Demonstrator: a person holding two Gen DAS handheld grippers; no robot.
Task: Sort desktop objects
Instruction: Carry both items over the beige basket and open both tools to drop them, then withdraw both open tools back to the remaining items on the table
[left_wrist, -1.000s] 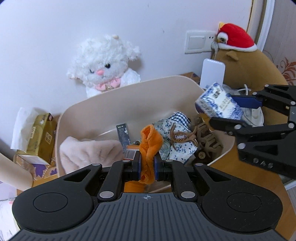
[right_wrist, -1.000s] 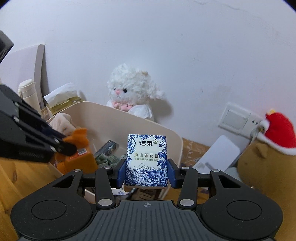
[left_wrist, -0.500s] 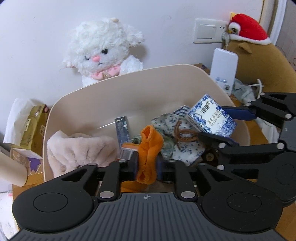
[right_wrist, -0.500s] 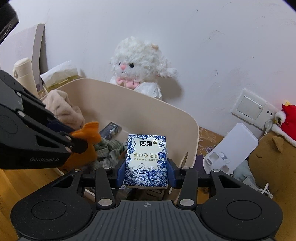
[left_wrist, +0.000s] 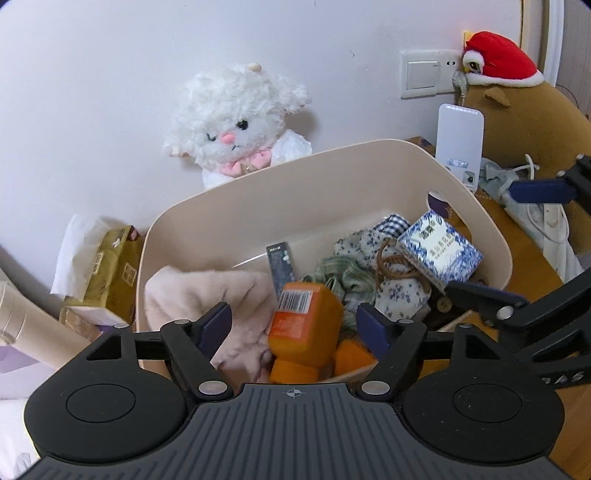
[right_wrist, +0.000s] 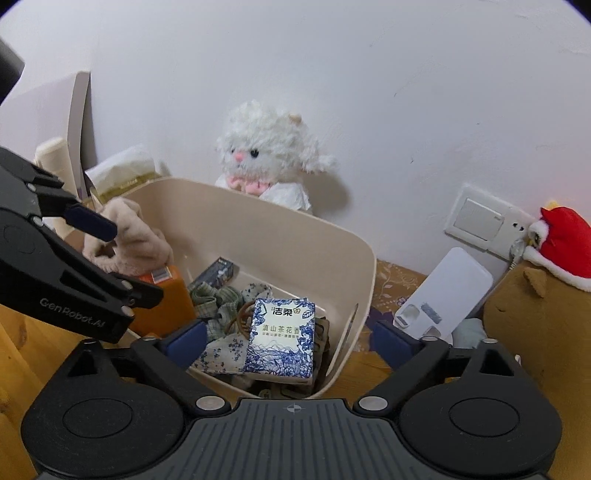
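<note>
A beige plastic bin (left_wrist: 258, 195) (right_wrist: 325, 236) holds several objects. An orange plush item with a barcode tag (left_wrist: 304, 325) (right_wrist: 166, 291) lies in the bin's near side. A blue and white tissue pack (left_wrist: 439, 247) (right_wrist: 282, 336) rests on floral cloth in the bin. My left gripper (left_wrist: 293, 325) is open just above the orange item, touching nothing. My right gripper (right_wrist: 290, 339) is open above the tissue pack, which lies free between its spread fingers. The left gripper also shows at the left of the right wrist view (right_wrist: 110, 266).
A white plush lamb (left_wrist: 236, 122) sits behind the bin against the wall. A brown plush with a red hat (left_wrist: 517, 107), a white device (left_wrist: 460, 142) and cables are at the right. A gold tissue box (left_wrist: 107, 266) stands to the left. A pink fluffy cloth (left_wrist: 207, 295) lies in the bin.
Both grippers opened over the bin. The orange item dropped from my left gripper and the tissue pack dropped from my right gripper into the bin.
</note>
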